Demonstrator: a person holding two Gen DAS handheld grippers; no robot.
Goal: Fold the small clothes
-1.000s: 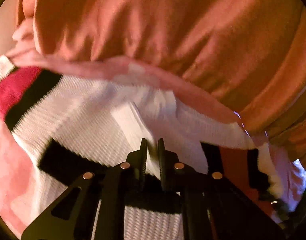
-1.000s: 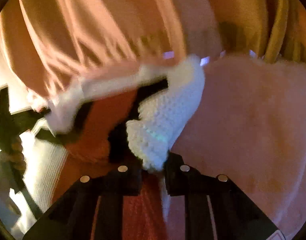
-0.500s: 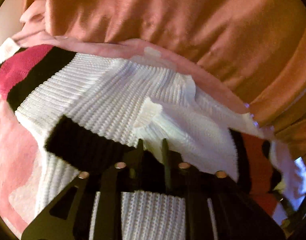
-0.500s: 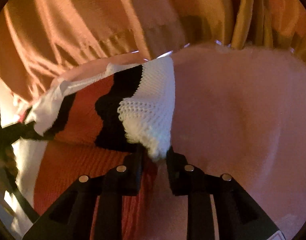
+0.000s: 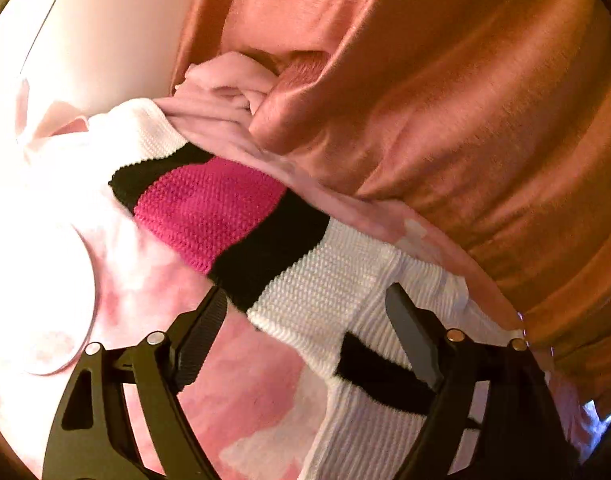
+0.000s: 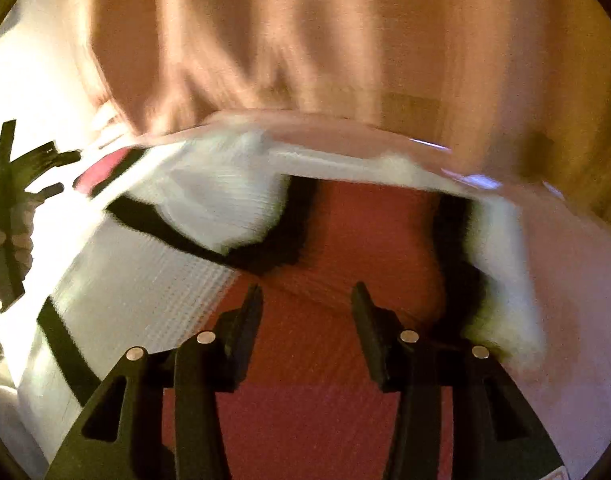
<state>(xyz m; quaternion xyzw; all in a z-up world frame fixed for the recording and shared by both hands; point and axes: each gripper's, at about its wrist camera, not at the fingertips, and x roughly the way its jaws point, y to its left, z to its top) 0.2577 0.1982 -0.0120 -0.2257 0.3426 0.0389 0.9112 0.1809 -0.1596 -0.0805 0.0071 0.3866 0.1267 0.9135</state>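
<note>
Lying spread on a pink blotched cover [image 5: 245, 392], the knitted sweater [image 5: 325, 288] is showing white ribbed panels, black bands and a magenta block in the left wrist view. The left gripper [image 5: 305, 312] is hovering just over it with its jaws standing wide apart, and nothing is sitting between them; the white knit and one black band are showing through the gap. Behind the garment a copper-coloured satin cloth [image 5: 445, 100] is hanging in folds, and its lower edge is meeting a crumpled pink fabric [image 5: 221, 96] beside the sweater's white cuff.

In the right wrist view the picture is blurring with motion. The right gripper [image 6: 307, 304] is likewise standing with its jaws spread and holding nothing, positioned over a red-orange panel of the sweater [image 6: 345, 240]. A white part with a black border is lying folded over to the left of that panel, and a white edge trimmed in black is running down its right side. At the far left the other gripper [image 6: 17, 184] is appearing, gripped by the person's hand [image 6: 9, 240].
</note>
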